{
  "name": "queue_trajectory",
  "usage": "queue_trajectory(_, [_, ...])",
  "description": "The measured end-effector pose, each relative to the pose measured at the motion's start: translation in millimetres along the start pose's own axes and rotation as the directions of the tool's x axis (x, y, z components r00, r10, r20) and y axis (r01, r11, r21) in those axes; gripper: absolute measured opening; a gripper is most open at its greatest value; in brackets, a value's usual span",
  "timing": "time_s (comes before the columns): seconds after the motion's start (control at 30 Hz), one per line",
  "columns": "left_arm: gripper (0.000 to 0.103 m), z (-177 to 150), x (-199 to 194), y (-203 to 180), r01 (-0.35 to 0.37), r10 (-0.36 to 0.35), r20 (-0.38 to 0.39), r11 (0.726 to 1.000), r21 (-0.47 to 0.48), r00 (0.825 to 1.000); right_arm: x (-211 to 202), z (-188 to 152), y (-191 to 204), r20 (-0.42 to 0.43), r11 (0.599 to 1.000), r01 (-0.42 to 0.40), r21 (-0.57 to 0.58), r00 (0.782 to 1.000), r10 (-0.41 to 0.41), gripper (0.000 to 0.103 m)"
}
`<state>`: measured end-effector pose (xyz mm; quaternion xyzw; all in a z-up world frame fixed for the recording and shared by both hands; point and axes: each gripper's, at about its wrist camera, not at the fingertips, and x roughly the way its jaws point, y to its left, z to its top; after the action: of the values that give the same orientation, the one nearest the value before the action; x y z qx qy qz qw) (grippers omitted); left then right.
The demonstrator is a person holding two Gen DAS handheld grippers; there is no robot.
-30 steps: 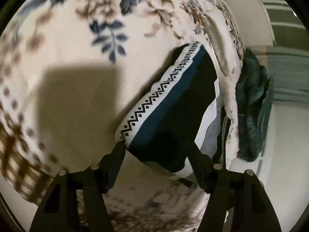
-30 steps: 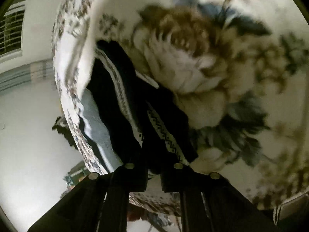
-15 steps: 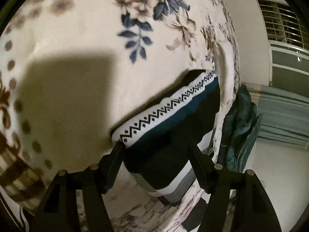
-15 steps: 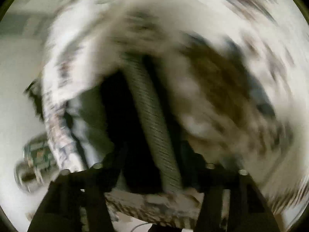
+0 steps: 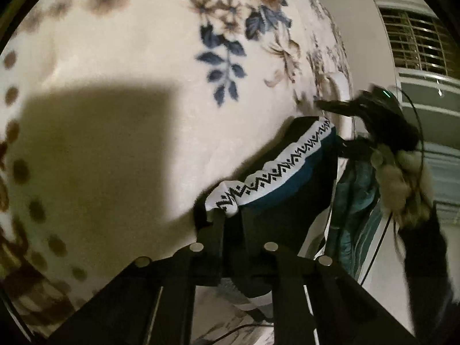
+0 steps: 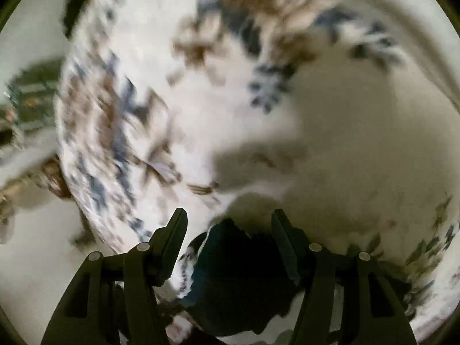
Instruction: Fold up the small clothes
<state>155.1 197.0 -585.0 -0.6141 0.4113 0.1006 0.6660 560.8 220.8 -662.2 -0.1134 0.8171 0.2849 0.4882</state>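
A small dark garment with a teal stripe and a white zigzag band lies at the edge of a floral blanket. My left gripper is shut on the near corner of that band, which bunches between the fingers. In the left wrist view my right gripper, held by a hand, hovers over the garment's far corner. The right wrist view is blurred: my right gripper has its jaws apart and closing. The dark garment lies low between them, and the pads do not press it.
The blanket covers a bed whose edge runs just past the garment. A teal cloth hangs beside that edge. A barred window and a pale wall stand behind. A green patterned object lies on the floor.
My left jaws have closed on the garment's band corner. My right gripper let go of the dark cloth, swung quickly across the blanket, and now stands with jaws apart over the far corner.
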Motion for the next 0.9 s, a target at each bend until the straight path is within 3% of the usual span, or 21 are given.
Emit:
queue_trajectory(0.03, [0.007, -0.8, -1.3, 1.3, 0.007, -0.007, 0.002, 1.0, -0.005, 1.0, 5.9, 1.0, 0.6, -0.025, 1.0, 0.026, 0.013, 0.999, -0.025, 0.009])
queue_trajectory(0.13, [0.007, -1.9, -2.7, 5.2, 0.021, -0.021, 0.003, 1.0, -0.012, 1.0, -5.7, 6.4, -8.9, 0.046, 0.993, 0.036, 0.116, 0.998, -0.042, 0.008])
queue_trajectory(0.23, [0.007, 1.1, -3.1, 7.9, 0.038, -0.038, 0.001, 0.999, -0.026, 0.999, -7.0, 7.7, -28.6, 0.077, 0.976, -0.017, 0.218, 0.997, 0.0, 0.008])
queue_trajectory(0.4, [0.01, 5.0, -6.1, 4.8, 0.032, -0.033, -0.038, 0.999, -0.033, 0.999, -2.8, 7.4, -32.4, 0.088, 0.975, -0.102, 0.199, 0.992, 0.086, 0.01])
queue_trajectory(0.47, [0.017, 8.9, -12.3, -3.2, -0.005, 0.005, -0.07, 1.0, 0.0, 0.998, -15.7, -0.4, -34.4, 0.105, 0.975, -0.149, 0.167, 0.986, 0.133, 0.027])
queue_trajectory(0.5, [0.027, 9.8, -17.2, -7.4, -0.031, 0.033, -0.069, 0.999, 0.027, 0.997, -30.7, -11.7, -40.1, 0.152, 0.969, -0.199, 0.15, 0.973, 0.176, 0.051])
queue_trajectory(0.53, [0.036, 11.8, -25.4, -13.9, -0.035, 0.039, -0.06, 0.997, 0.069, 0.997, -42.5, -17.7, -44.5, 0.186, 0.965, -0.222, 0.141, 0.963, 0.194, 0.067])
queue_trajectory(0.57, [0.061, 14.2, -31.8, -19.8, -0.038, 0.043, -0.052, 0.994, 0.101, 0.998, -57.8, -33.3, -53.7, 0.236, 0.962, -0.241, 0.131, 0.95, 0.206, 0.071])
queue_trajectory(0.6, [0.073, 17.7, -38.6, -26.4, -0.058, 0.064, -0.038, 0.989, 0.133, 0.997, -70.0, -49.1, -63.6, 0.277, 0.959, -0.253, 0.125, 0.937, 0.211, 0.072])
queue_trajectory(0.73, [0.073, 41.0, -46.2, -54.9, -0.105, 0.11, -0.005, 0.965, 0.241, 0.994, -98.1, -137.2, -133.1, 0.433, 0.927, -0.298, 0.229, 0.884, 0.177, 0.077])
queue_trajectory(0.83, [0.073, 63.5, -26.7, -82.2, -0.123, 0.128, 0.007, 0.936, 0.329, 0.992, -84.6, -196.2, -192.8, 0.49, 0.865, -0.354, 0.357, 0.859, 0.149, 0.078])
queue_trajectory(0.9, [0.073, 78.7, 1.0, -105.1, -0.109, 0.124, -0.014, 0.913, 0.392, 0.992, -67.0, -223.1, -222.8, 0.496, 0.82, -0.388, 0.42, 0.855, 0.15, 0.078])
